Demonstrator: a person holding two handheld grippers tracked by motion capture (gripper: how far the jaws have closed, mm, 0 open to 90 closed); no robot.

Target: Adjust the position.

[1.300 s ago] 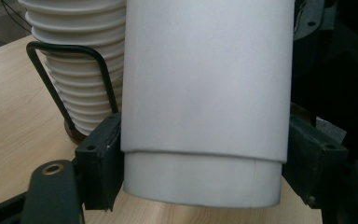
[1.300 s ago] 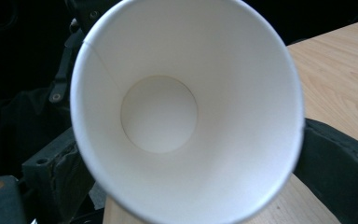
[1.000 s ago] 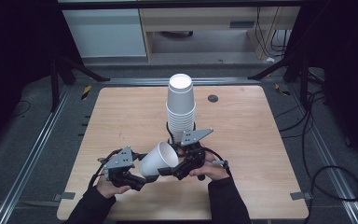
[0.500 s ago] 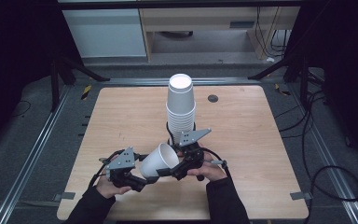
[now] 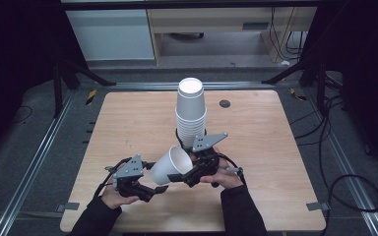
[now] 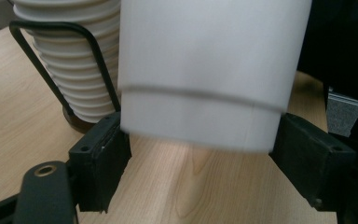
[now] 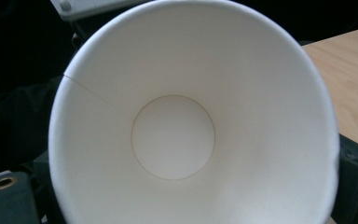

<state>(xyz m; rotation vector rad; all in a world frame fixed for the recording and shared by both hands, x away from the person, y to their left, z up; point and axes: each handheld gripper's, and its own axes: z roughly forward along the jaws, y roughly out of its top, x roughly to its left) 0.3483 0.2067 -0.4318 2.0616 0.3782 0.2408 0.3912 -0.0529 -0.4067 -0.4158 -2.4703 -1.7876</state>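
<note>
A single white paper cup (image 5: 170, 164) lies tilted above the wooden table (image 5: 275, 147), its mouth toward my right gripper (image 5: 179, 176) and its base toward my left gripper (image 5: 153, 188). In the left gripper view the cup's base end (image 6: 205, 84) sits between both jaws, which press its sides. The right gripper view looks straight into the cup (image 7: 172, 135), and the rim spans the gap between its jaws. Just behind stands a tall stack of upturned white cups (image 5: 191, 113) in a black wire holder (image 6: 98, 60).
A small dark disc (image 5: 225, 103) is set in the tabletop at the back right. Metal rails (image 5: 39, 157) and loose cables (image 5: 344, 182) run along the floor on both sides. Bare wood lies left and right of the stack.
The cup and both grippers have hardly shifted; the cup sits slightly higher and nearer the stack than a second ago.
</note>
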